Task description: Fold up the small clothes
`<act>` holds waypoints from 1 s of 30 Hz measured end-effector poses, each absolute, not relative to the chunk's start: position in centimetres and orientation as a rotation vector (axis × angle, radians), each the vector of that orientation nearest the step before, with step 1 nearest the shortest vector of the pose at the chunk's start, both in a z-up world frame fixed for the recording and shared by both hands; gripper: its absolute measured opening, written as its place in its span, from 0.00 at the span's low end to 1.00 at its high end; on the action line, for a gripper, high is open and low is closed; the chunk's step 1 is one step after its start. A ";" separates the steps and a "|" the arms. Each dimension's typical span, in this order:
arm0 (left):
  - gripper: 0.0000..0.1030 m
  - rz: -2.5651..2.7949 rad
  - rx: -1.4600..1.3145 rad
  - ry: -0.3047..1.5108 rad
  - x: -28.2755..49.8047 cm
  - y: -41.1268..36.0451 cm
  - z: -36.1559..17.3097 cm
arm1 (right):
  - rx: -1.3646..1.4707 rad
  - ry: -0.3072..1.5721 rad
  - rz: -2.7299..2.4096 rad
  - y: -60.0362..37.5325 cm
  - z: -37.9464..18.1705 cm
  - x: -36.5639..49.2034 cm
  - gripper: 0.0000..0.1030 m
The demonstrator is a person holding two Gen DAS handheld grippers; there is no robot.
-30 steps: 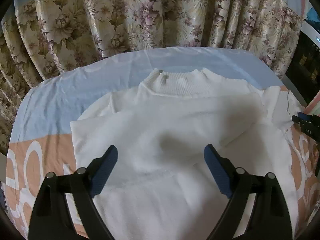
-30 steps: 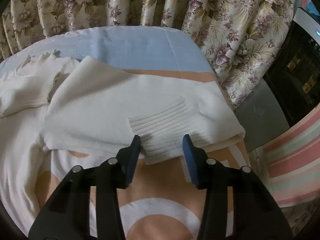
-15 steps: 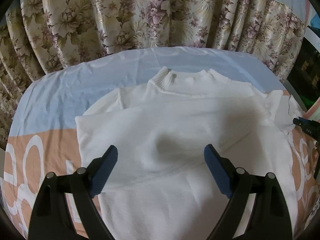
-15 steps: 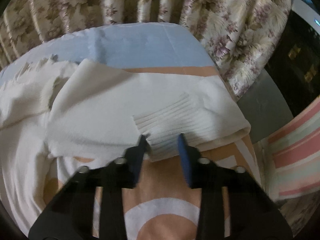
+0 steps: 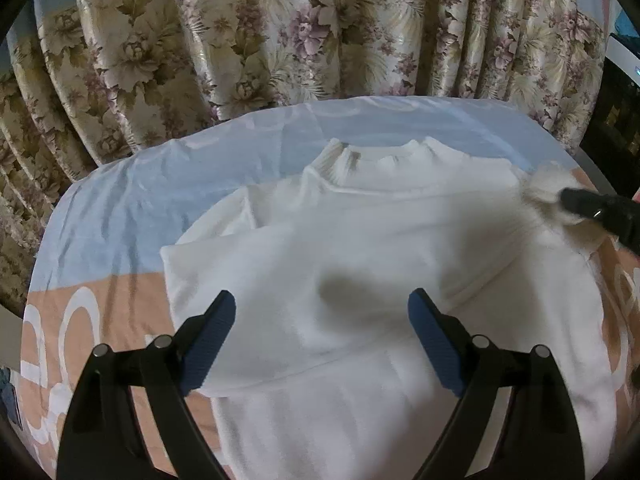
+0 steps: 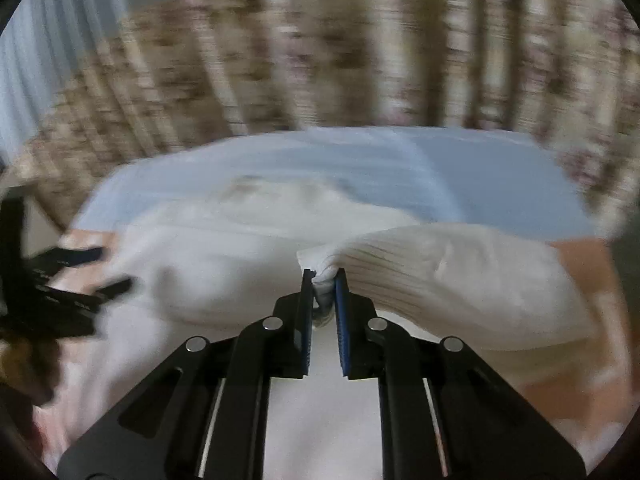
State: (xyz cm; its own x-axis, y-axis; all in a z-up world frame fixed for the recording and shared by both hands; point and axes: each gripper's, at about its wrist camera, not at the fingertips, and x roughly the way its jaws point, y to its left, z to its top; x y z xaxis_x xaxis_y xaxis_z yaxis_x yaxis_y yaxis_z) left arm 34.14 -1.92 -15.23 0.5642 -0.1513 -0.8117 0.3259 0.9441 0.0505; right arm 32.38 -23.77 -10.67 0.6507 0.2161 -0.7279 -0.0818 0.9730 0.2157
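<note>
A white knit sweater lies flat on the table, collar at the far side, with one sleeve folded across its chest. My left gripper hovers open over the sweater's middle, nothing between its blue pads. My right gripper has its jaws closing tight on the ribbed cuff of the other sleeve, which hangs lifted off the cloth. In the left wrist view the right gripper shows at the right edge with the cuff bunched at its tip. The right wrist view is blurred and shows the left gripper at far left.
A blue and orange tablecloth with white rings covers the table. Flowered curtains hang close behind the far edge. A dark appliance stands past the table's right end.
My right gripper has closed on the ribbed cuff, lifted it off the cloth and swung it left toward the sweater's body. The left gripper has stayed open in place.
</note>
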 end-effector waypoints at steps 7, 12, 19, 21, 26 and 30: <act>0.86 -0.246 0.176 0.965 34.6 0.4 -15.7 | 0.107 0.976 0.335 -15.9 -14.5 35.2 0.17; 0.86 -0.310 0.166 0.980 35.0 -1.9 -16.3 | 0.065 0.928 0.284 -19.5 -12.9 33.1 0.35; 0.86 -0.473 0.109 1.029 36.6 -9.2 -18.1 | 0.107 0.912 0.045 -29.0 -13.1 31.7 0.36; 0.83 -0.507 0.100 1.047 36.9 -10.7 -18.7 | 0.122 0.904 0.004 -31.1 -13.2 30.9 0.36; 0.31 -0.526 0.113 1.056 37.6 -12.5 -19.9 | 0.144 0.894 -0.048 -33.9 -13.4 29.5 0.36; 0.11 -0.546 0.071 1.035 37.8 -11.2 -18.8 | 0.150 0.888 -0.062 -34.6 -13.7 29.2 0.36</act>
State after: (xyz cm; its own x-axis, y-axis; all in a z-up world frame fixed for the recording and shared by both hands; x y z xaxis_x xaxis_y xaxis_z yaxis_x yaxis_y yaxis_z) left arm 37.79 -11.19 -18.76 0.3901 -0.3965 -0.8310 0.4616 0.8651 -0.1961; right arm 29.18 -34.56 -13.70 0.6296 0.0080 -0.7769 0.1167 0.9876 0.1048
